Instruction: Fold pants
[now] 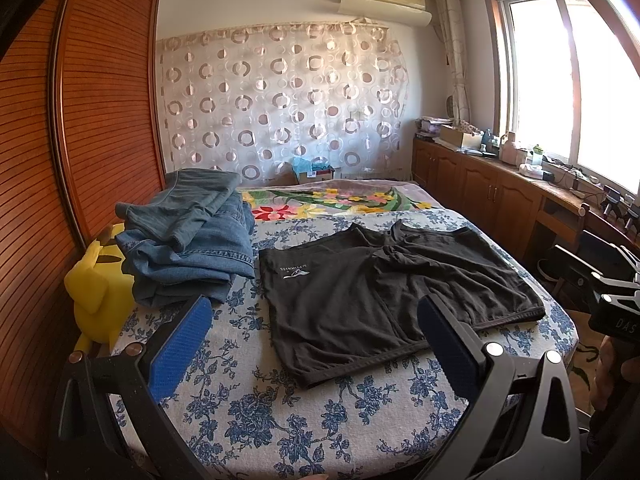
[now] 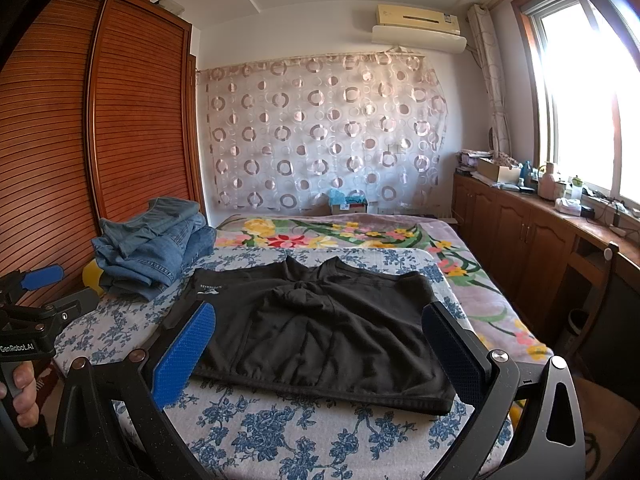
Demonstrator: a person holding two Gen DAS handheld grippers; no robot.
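Black shorts [image 1: 372, 292] with a small white logo lie spread flat on the blue-flowered bed cover [image 1: 320, 412], legs toward me; they also show in the right wrist view [image 2: 316, 332]. My left gripper [image 1: 316, 332] is open and empty, held above the bed's near edge short of the shorts. My right gripper [image 2: 320, 344] is open and empty, its blue pads [image 2: 184, 356] framing the shorts' near hems. The right gripper's body shows at the right edge of the left wrist view [image 1: 608, 300]. The left gripper shows at the left edge of the right wrist view [image 2: 36, 280].
A stack of folded jeans [image 1: 192, 236] sits at the bed's left, next to a yellow plush toy [image 1: 100, 292]. A wooden wardrobe [image 1: 80, 140] stands left. Low cabinets [image 1: 500, 192] with clutter run under the window on the right. A floral blanket [image 1: 332, 200] covers the far bed.
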